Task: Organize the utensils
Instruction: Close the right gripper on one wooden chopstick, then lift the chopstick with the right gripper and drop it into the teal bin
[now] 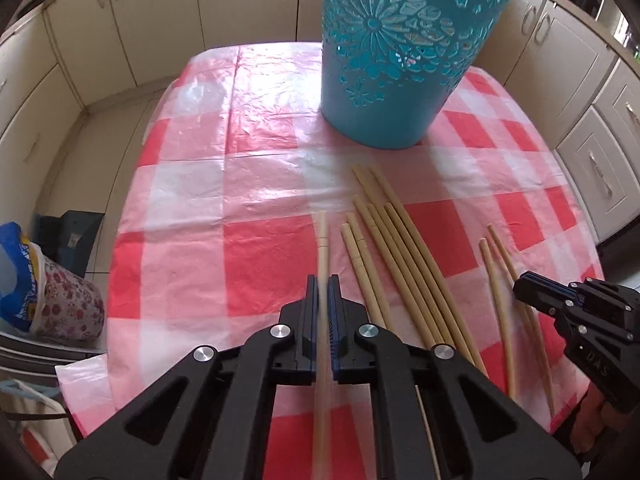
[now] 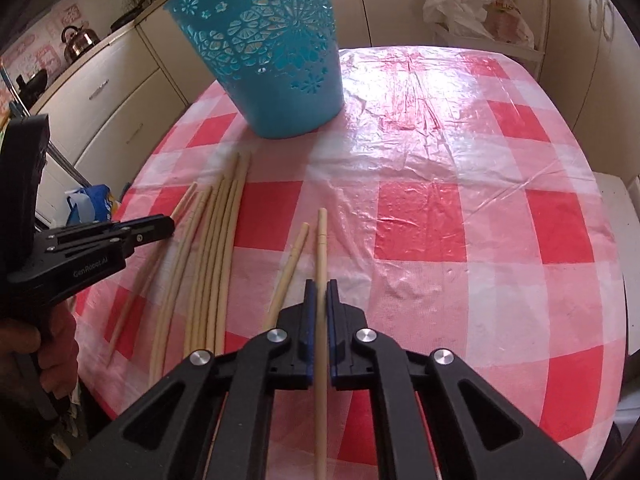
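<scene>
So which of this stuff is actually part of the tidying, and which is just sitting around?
Part of the job:
- chopstick gripped in the left gripper
- chopstick gripped in the right gripper
- loose chopsticks on the tablecloth
- blue basket, probably where they go

Just lying about:
- kettle
- plastic bags
- floral container

Chopsticks (image 1: 400, 256) on table (image 1: 256, 184) before basket (image 1: 396, 56)

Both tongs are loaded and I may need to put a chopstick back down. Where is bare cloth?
Free: the cloth right of the right tongs, and left of the left tongs. Crowded: the strip between them, with loose chopsticks up to the blue basket.
</scene>
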A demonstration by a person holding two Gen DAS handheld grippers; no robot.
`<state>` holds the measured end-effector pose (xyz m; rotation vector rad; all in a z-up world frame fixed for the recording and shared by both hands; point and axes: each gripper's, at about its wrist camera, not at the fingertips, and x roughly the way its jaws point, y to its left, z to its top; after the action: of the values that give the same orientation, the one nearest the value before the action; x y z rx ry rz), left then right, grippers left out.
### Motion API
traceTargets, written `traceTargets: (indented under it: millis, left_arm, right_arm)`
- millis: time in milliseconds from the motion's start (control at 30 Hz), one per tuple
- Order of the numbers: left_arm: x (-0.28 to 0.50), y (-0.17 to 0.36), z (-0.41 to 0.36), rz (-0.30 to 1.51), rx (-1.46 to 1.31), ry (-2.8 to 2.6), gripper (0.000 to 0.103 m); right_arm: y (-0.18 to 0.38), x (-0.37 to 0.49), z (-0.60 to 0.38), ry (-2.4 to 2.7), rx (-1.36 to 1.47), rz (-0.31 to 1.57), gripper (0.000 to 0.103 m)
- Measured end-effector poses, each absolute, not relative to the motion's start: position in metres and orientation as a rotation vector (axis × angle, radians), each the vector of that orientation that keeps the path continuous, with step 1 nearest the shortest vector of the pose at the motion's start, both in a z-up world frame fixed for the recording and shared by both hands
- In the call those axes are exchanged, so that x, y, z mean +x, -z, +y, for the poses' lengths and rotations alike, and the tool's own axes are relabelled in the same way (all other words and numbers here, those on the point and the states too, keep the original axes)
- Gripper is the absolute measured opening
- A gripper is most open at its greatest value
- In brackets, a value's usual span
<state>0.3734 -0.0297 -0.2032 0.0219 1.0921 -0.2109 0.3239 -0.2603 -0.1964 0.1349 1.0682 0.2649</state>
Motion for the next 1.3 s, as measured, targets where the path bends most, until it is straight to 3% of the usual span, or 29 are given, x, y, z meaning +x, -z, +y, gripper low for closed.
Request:
traceTargets:
  millis: [133,333,567,833,1033,1300]
  left_arm:
    - [0.357,0.179,-0.015,1.017,-0.028,0.235,0.005]
    - [0.341,0.105,0.013,0.743,-0.172,0.308,0.005]
    - [0.387,0.034,-0.001,0.463,-0.241,0.342,0.005]
    - [0.436,-0.017,-0.023,0.284,-0.277,0.304,0.005]
    - [0.475,-0.022,-0.030,0.220,-0.351,0.261,0.005]
    - [0.511,0.027,-0.042,0.279,-0.343,0.231,0.005]
  right_arm:
    - [0.184,0.315,-0.267,-0.279,0.204,1.025,0.006]
    - [0.138,0.311,-0.280,-0.330,0.353,0.848,0.006]
    - [0.067,0.337,-0.277,-0.340,0.415,0.571,0.006]
    - [-0.010,0.404,-0.275,-0.281,0.452,0.293,0.006]
    - [-0.026,0.458,-0.266,-0.189,0.439,0.190,0.006]
    - [0.023,0.489,-0.256,-0.150,0.383,0.300,0.006]
